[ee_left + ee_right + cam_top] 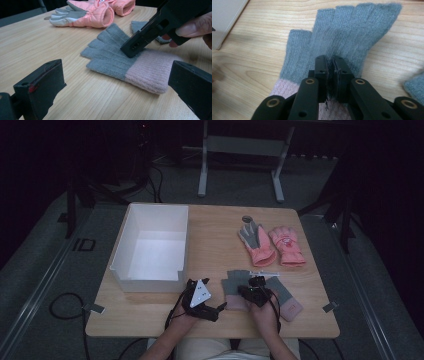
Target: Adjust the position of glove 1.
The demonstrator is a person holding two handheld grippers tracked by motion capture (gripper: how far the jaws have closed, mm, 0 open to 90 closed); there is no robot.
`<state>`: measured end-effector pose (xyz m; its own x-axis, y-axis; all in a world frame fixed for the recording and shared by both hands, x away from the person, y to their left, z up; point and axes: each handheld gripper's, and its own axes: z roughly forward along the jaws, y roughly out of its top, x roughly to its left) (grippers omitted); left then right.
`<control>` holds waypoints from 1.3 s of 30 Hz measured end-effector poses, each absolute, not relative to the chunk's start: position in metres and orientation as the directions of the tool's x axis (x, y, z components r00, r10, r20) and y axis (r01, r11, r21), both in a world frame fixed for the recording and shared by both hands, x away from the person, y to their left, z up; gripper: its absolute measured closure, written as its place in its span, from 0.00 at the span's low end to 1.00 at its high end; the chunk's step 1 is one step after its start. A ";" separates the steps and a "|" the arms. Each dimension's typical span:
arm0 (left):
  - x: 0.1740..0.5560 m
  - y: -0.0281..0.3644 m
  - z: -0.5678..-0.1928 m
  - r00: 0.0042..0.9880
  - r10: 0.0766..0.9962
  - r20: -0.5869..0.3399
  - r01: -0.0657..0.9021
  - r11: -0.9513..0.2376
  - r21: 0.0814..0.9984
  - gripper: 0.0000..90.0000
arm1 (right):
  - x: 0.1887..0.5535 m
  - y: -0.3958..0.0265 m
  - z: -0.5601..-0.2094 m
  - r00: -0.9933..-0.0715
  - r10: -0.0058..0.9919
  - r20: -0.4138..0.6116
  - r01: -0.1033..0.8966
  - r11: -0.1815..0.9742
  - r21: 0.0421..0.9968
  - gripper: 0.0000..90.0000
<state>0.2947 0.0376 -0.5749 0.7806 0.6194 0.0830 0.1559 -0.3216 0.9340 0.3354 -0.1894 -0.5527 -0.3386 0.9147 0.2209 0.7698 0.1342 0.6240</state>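
Right gripper pinches only thin knit of grey glove near table front edge; fabric may slip. Left gripper is open.

A grey knit glove with a pink cuff lies near the table's front edge. Pink-and-grey padded gloves sit toward the back right corner; the box is white.
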 end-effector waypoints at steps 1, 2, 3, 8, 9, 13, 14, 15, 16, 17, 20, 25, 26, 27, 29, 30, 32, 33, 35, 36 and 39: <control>0.295 0.037 -0.575 0.780 0.620 0.079 0.160 -0.320 0.934 0.00 | 0.336 -0.190 -0.552 -0.341 0.912 0.226 0.771 0.134 0.623 0.89; 0.296 0.037 -0.575 0.779 0.622 0.077 0.162 -0.319 0.934 0.00 | 0.335 -0.191 -0.552 -0.345 0.911 0.226 0.767 0.135 0.627 0.87; 0.296 0.037 -0.575 0.778 0.624 0.073 0.166 -0.316 0.934 0.00 | 0.335 -0.193 -0.551 -0.345 0.909 0.232 0.766 0.131 0.629 0.85; 0.297 0.038 -0.575 0.777 0.625 0.069 0.169 -0.313 0.935 0.00 | 0.333 -0.207 -0.529 -0.431 0.882 0.193 0.707 0.198 0.679 0.77; 0.296 0.038 -0.575 0.777 0.625 0.072 0.167 -0.314 0.934 0.00 | 0.333 -0.212 -0.523 -0.465 0.870 0.166 0.678 0.229 0.698 0.74; 0.295 0.037 -0.575 0.773 0.628 0.085 0.160 -0.322 0.933 0.00 | 0.337 -0.233 -0.506 -0.583 0.808 0.085 0.594 0.352 0.724 0.68; 0.295 0.037 -0.575 0.773 0.629 0.085 0.160 -0.323 0.933 0.00 | 0.338 -0.239 -0.504 -0.611 0.790 0.053 0.568 0.391 0.724 0.68; 0.295 0.037 -0.575 0.773 0.629 0.083 0.162 -0.322 0.933 0.00 | 0.339 -0.245 -0.502 -0.626 0.779 0.022 0.551 0.423 0.719 0.68; 0.295 0.037 -0.575 0.773 0.629 0.081 0.162 -0.320 0.933 0.00 | 0.338 -0.252 -0.501 -0.643 0.766 -0.005 0.529 0.449 0.720 0.68; 0.295 0.037 -0.575 0.773 0.629 0.081 0.162 -0.320 0.933 0.00 | 0.338 -0.252 -0.501 -0.643 0.766 -0.005 0.529 0.449 0.720 0.68; 0.295 0.037 -0.575 0.777 0.624 0.084 0.157 -0.321 0.934 0.00 | 0.337 -0.288 -0.503 -0.684 0.728 -0.049 0.503 0.519 0.691 0.67; 0.294 0.036 -0.575 0.778 0.622 0.091 0.154 -0.329 0.932 0.00 | 0.333 -0.318 -0.512 -0.717 0.695 -0.060 0.500 0.572 0.650 0.68; 0.294 0.036 -0.575 0.778 0.622 0.091 0.154 -0.329 0.932 0.00 | 0.332 -0.320 -0.514 -0.725 0.686 -0.061 0.498 0.584 0.640 0.68; 0.294 0.036 -0.575 0.781 0.618 0.090 0.153 -0.330 0.932 0.00 | 0.331 -0.322 -0.517 -0.734 0.675 -0.071 0.488 0.598 0.636 0.68; 0.294 0.036 -0.575 0.780 0.619 0.094 0.152 -0.333 0.931 0.00 | 0.331 -0.323 -0.518 -0.735 0.674 -0.072 0.488 0.599 0.635 0.68; 0.294 0.036 -0.575 0.780 0.619 0.094 0.152 -0.333 0.931 0.00 | 0.331 -0.323 -0.518 -0.735 0.674 -0.072 0.488 0.599 0.635 0.68; 0.294 0.036 -0.575 0.778 0.622 0.090 0.157 -0.330 0.931 0.00 | 0.334 -0.327 -0.527 -0.742 0.668 -0.059 0.499 0.609 0.617 0.67; 0.294 0.036 -0.575 0.778 0.622 0.087 0.159 -0.330 0.930 0.00 | 0.335 -0.328 -0.529 -0.739 0.671 -0.057 0.504 0.608 0.613 0.67; 0.295 0.036 -0.575 0.779 0.622 0.084 0.160 -0.326 0.932 0.00 | 0.338 -0.330 -0.532 -0.736 0.675 -0.048 0.517 0.607 0.603 0.66; 0.295 0.036 -0.575 0.779 0.621 0.083 0.161 -0.327 0.931 0.00 | 0.338 -0.330 -0.535 -0.735 0.676 -0.045 0.521 0.606 0.601 0.66; 0.294 0.036 -0.575 0.780 0.619 0.088 0.156 -0.329 0.931 0.00 | 0.340 -0.331 -0.543 -0.733 0.679 -0.034 0.531 0.603 0.595 0.70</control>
